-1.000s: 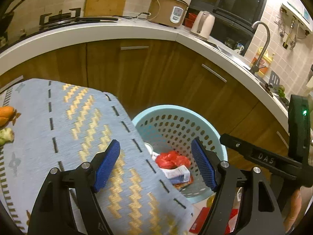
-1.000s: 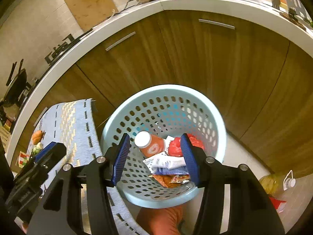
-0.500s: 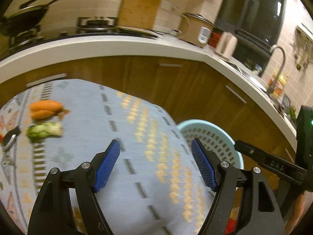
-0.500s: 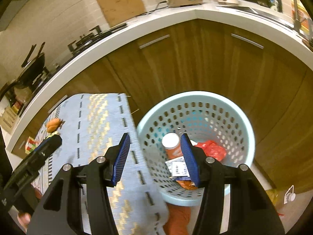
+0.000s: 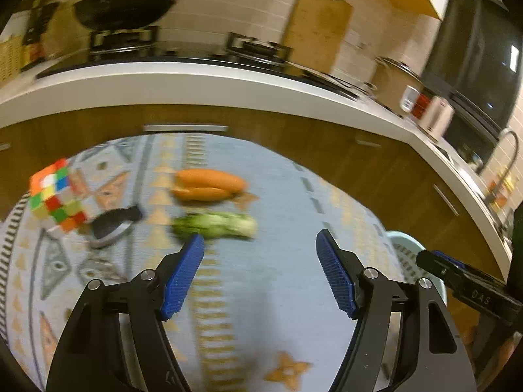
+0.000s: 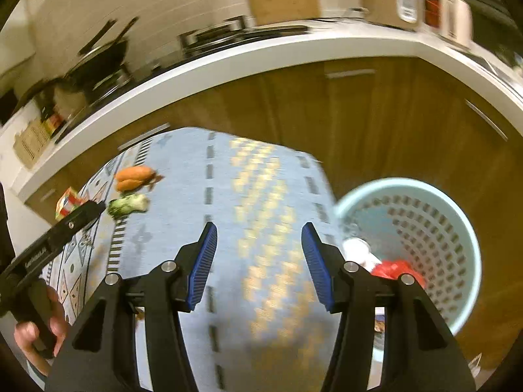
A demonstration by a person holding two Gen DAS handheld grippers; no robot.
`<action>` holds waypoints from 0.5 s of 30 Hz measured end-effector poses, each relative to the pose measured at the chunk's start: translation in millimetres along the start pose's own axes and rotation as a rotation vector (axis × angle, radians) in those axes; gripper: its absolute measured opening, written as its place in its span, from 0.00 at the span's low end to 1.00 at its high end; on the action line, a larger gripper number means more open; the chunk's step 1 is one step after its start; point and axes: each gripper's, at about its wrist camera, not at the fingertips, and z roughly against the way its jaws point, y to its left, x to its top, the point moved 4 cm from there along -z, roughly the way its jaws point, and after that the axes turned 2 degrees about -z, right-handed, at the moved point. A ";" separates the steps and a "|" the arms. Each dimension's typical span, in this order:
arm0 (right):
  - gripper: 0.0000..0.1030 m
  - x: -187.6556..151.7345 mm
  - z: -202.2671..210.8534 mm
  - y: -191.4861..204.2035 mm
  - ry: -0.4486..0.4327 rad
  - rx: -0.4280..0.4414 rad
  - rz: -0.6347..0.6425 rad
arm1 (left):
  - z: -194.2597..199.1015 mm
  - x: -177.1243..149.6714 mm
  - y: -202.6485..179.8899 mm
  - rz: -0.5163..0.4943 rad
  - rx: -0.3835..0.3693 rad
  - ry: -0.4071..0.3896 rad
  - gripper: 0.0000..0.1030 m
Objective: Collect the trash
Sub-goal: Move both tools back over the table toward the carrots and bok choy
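Both views had swung away from the pale blue perforated plastic basket [image 6: 421, 228], which a second before filled them, toward the patterned blue-and-yellow cloth-covered table [image 5: 287, 261]. The left gripper [image 5: 260, 272] had narrowed its jaws slightly; they stood apart and empty. At centre left lay the next likely trash: an orange peel [image 5: 209, 184] and a green vegetable scrap [image 5: 214, 225]. The right gripper [image 6: 258, 268] was also apart and empty. Brown wooden cabinets [image 6: 376, 114] curved behind.
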 end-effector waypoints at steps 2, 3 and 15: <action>0.49 0.9 -12.5 20.7 0.019 0.019 0.043 | 1.0 2.5 19.7 0.027 0.035 -0.010 0.67; 0.49 1.2 -18.1 28.1 0.028 0.023 0.059 | 0.6 3.7 31.3 0.042 0.055 -0.012 0.67; 0.53 6.2 -83.0 110.2 0.100 0.112 0.268 | -10.0 -4.6 80.7 0.073 0.235 -0.051 0.67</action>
